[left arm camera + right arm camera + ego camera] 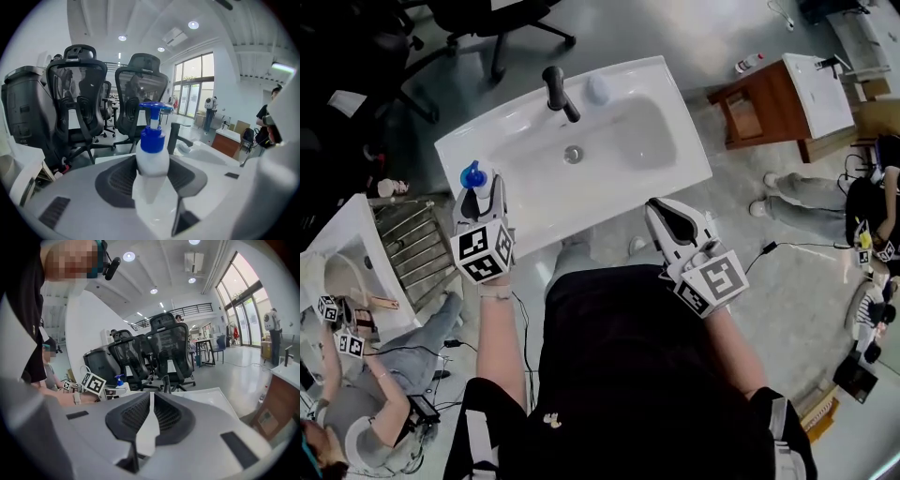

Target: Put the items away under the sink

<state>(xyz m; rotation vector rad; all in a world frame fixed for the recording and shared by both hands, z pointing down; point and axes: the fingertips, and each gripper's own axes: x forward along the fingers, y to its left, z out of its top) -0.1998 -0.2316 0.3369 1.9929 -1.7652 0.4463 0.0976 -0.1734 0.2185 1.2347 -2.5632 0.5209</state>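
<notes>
Left claw (152, 180): clamped on upright pump bottle (151, 157).
Right claw (149, 420): jaws together, nothing between.
Sink (511, 117): just ahead of both claws.

I am looking down at a shiny grey floor (741, 216). Black office chairs (86, 93) are standing at the left of the frame. Big windows (194, 84) are letting in daylight, and round ceiling lights (192, 25) are glowing.
</notes>
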